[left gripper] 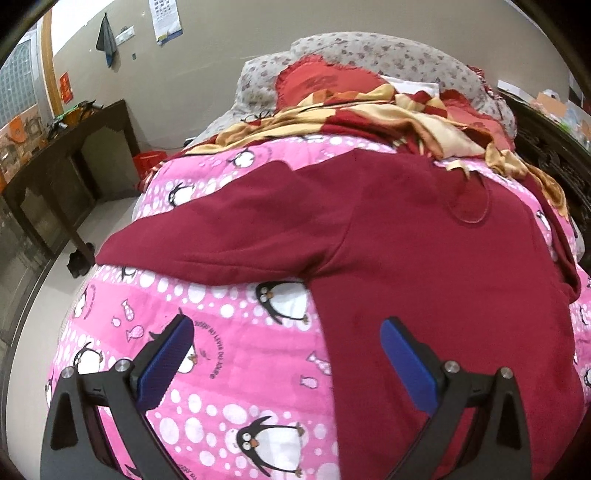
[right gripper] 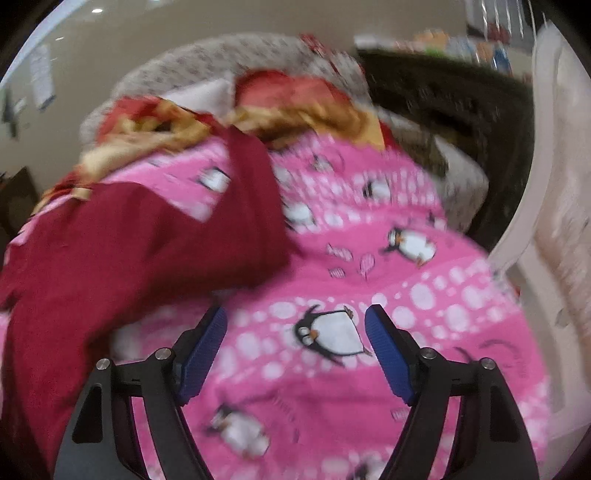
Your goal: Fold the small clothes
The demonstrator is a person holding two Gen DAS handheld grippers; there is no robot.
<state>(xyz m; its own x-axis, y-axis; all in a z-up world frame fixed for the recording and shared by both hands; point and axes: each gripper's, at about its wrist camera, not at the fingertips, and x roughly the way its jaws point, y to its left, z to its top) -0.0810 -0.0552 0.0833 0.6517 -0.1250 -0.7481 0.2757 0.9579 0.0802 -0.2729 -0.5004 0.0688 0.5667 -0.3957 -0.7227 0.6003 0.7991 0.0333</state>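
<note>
Spread flat, a dark red sweatshirt (left gripper: 424,240) lies on the pink penguin-print quilt (left gripper: 236,354) covering the bed, one sleeve stretched toward the quilt's left edge and its body running down toward the near edge; a curved seam near its neckline shows in the left wrist view. In the right wrist view the same sweatshirt (right gripper: 122,243) occupies the left part of the quilt (right gripper: 388,280), though that picture is blurred. The quilt carries curved dark lettering beside the penguins, too distorted to read with confidence. The left gripper (left gripper: 288,354) hangs above the quilt with its jaws wide, nothing between the blue pads; its right-hand finger sits over the sweatshirt's edge, and whether it touches the cloth I cannot tell. The right gripper (right gripper: 295,354) hovers over bare quilt beside the sweatshirt, jaws wide too, framing a printed penguin. Toward the far edge lie a crumpled red-and-yellow cloth (left gripper: 369,118) and a floral pillow (left gripper: 388,55). Beyond the left edge stands a dark wooden table (left gripper: 62,177); a calendar (left gripper: 166,18) hangs on the wall, its print illegible.
</note>
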